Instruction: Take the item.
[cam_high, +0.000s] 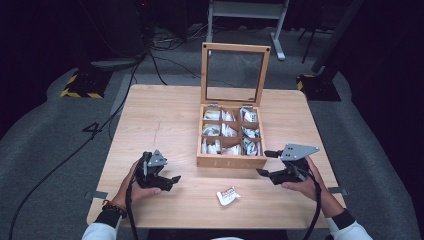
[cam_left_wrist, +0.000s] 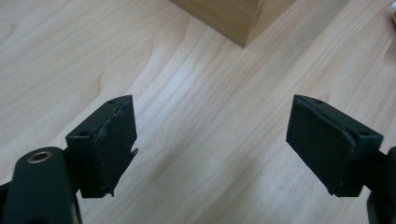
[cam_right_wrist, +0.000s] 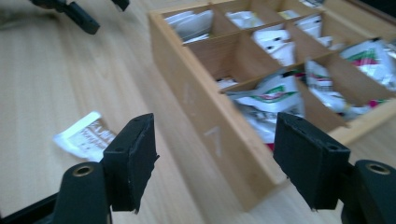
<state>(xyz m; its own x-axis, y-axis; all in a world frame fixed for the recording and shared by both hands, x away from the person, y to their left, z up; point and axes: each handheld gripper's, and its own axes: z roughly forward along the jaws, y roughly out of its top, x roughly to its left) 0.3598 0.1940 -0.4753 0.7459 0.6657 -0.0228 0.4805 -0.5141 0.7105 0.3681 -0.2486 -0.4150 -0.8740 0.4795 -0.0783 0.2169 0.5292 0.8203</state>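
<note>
A wooden box (cam_high: 231, 161) with several compartments stands mid-table, its glass-paned lid (cam_high: 235, 73) raised upright. White sachets (cam_high: 223, 130) fill the compartments. One loose sachet (cam_high: 228, 195) lies on the table in front of the box. My left gripper (cam_high: 172, 182) hovers left of the box's front, open, with bare table between its jaws (cam_left_wrist: 212, 121). My right gripper (cam_high: 263, 163) sits at the box's front right corner, open and holding nothing. In the right gripper view its jaws (cam_right_wrist: 215, 135) frame the box's front wall (cam_right_wrist: 196, 98), with the loose sachet (cam_right_wrist: 84, 135) to their left.
The table (cam_high: 160, 120) has open wood to the left of the box. The box's near corner (cam_left_wrist: 233, 18) shows at the top of the left gripper view. Cables and stands lie on the floor beyond the table's far edge.
</note>
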